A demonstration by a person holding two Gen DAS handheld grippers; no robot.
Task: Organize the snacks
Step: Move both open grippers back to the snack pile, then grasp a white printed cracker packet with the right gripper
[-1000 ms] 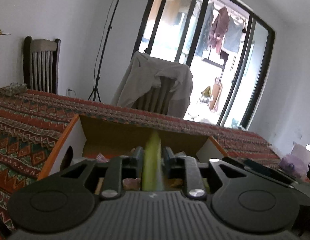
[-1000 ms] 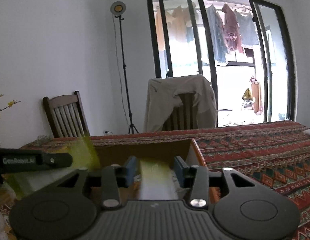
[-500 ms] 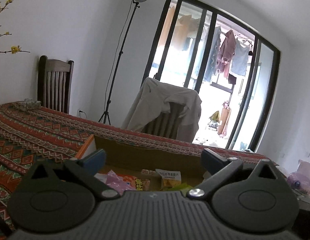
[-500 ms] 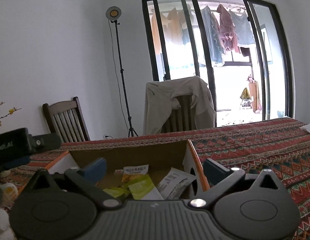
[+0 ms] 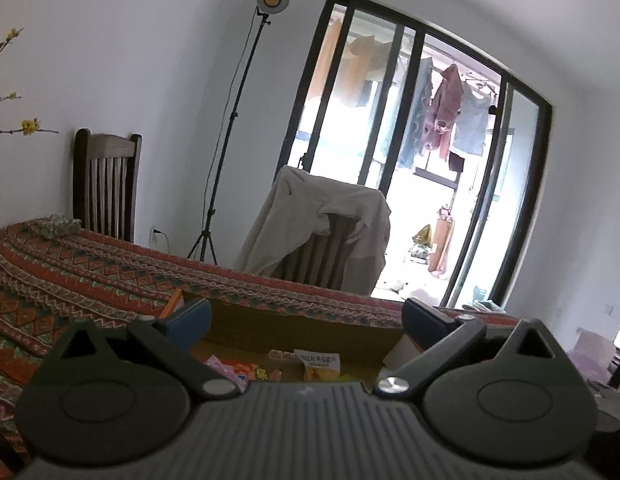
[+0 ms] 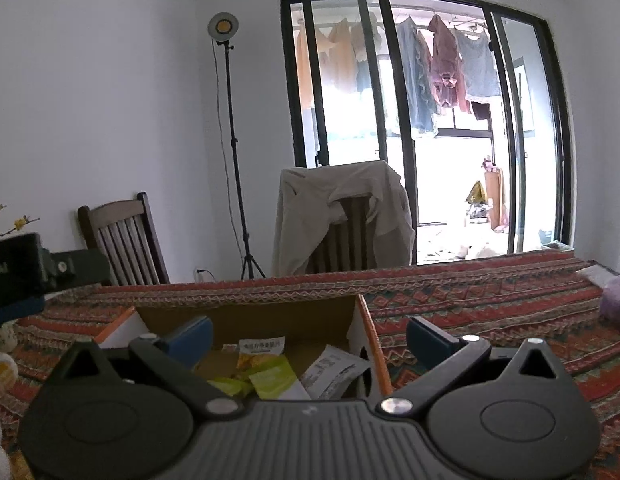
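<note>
The box shows only its far wall and a strip of floor in the left wrist view; the gripper body across the bottom of the frame hides its near part. The packets there are half covered, their print too small to read. In the right wrist view the same body covers the near end of the box and the lower edges of the green packets. At the left edge a dark device is cut off, its lettering partly lost. A purple thing at the right edge is cropped and blurred.
</note>
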